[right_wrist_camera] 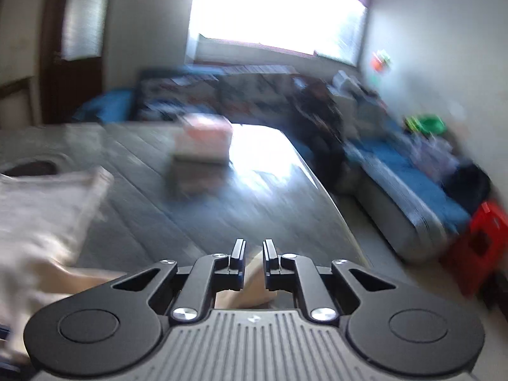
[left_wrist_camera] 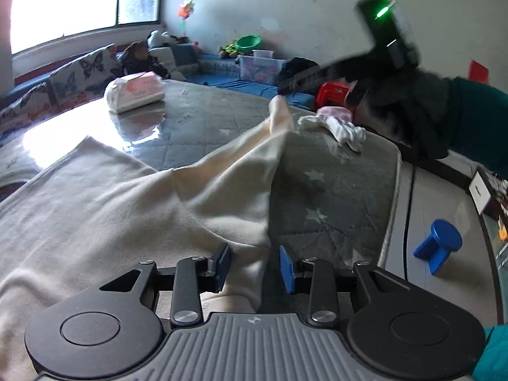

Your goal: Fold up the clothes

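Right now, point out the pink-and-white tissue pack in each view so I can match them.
Left wrist view: tissue pack sits upper left, on the far side of the grey table.
Right wrist view: tissue pack, blurred, sits centre, above the jaws.
Shared landmark: green bowl by the wall.

A home living room: cushioned bench point(left_wrist_camera: 222, 66) along the wall, window point(left_wrist_camera: 79, 0), toys point(left_wrist_camera: 249, 43).
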The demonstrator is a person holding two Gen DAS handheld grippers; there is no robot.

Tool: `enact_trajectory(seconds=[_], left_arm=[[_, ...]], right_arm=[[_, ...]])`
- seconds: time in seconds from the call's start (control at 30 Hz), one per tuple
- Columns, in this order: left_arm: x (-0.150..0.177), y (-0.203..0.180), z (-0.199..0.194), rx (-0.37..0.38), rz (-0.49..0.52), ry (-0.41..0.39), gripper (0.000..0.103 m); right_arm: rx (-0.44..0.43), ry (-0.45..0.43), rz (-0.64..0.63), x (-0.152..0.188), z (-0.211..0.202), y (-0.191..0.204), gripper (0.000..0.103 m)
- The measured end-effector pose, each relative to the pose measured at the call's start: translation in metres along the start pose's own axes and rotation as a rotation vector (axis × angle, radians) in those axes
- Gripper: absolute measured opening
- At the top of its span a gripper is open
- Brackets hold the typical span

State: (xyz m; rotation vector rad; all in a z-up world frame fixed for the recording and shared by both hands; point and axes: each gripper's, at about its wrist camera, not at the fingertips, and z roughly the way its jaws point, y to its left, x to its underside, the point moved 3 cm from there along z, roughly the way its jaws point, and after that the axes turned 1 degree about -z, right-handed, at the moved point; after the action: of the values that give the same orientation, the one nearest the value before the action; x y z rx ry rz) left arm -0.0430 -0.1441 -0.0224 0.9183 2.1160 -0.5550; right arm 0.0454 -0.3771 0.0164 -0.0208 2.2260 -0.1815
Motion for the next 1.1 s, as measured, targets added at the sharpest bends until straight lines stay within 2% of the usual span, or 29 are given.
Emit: enact_trajectory(seconds=[0.17, 0.23, 0.3, 0.37, 0.47, 0.5, 0.67, 0.83, 0.93, 1.0, 1.1], left_arm=[[-0.006, -0.002, -0.005, 0.012, 0.002, -0.002, 0.038], [-0.012, -0.001, -0.004, 0.001, -0.006, -0.020, 0.038], [-0.017, 0.001, -0.002, -0.007, -0.021, -0.032, 0.038], [-0.017, 0.004, 0.005, -0.001, -0.045, -0.015, 0.038], [-0.014, 0.002, 0.011, 0.006, -0.047, 0.000, 0.043], [-0.013, 0.000, 0.011, 0.013, -0.045, 0.000, 0.046], [-0.005, -0.005, 0.004, 0.057, -0.058, -0.003, 0.047], [0.001, -0.002, -0.012, 0.070, -0.090, -0.005, 0.047], [0.006, 0.004, -0.033, 0.034, -0.100, -0.036, 0.048], [0.010, 0.014, -0.048, -0.011, -0.122, -0.053, 0.048], [0.017, 0.033, -0.067, -0.101, -0.172, -0.068, 0.048]], right_arm=[[-0.034, 0.001, 0.023, 0.004, -0.001, -0.006, 0.011], [-0.051, -0.001, 0.031, 0.005, -0.002, -0.008, 0.015], [-0.091, 0.007, 0.029, 0.004, 0.001, -0.002, 0.024], [-0.134, 0.031, 0.021, 0.004, 0.012, 0.008, 0.024], [-0.140, 0.068, 0.035, 0.008, 0.031, 0.013, 0.024], [-0.138, 0.065, 0.047, 0.009, 0.035, 0.012, 0.025], [-0.117, 0.049, 0.064, 0.003, 0.050, 0.010, 0.025], [-0.133, 0.035, 0.049, 0.001, 0.035, 0.018, 0.026], [-0.151, 0.023, 0.032, 0.001, 0.023, 0.025, 0.028], [-0.203, 0.007, -0.007, 0.003, 0.004, 0.039, 0.033], [-0.299, -0.005, -0.081, 0.008, -0.020, 0.067, 0.033]])
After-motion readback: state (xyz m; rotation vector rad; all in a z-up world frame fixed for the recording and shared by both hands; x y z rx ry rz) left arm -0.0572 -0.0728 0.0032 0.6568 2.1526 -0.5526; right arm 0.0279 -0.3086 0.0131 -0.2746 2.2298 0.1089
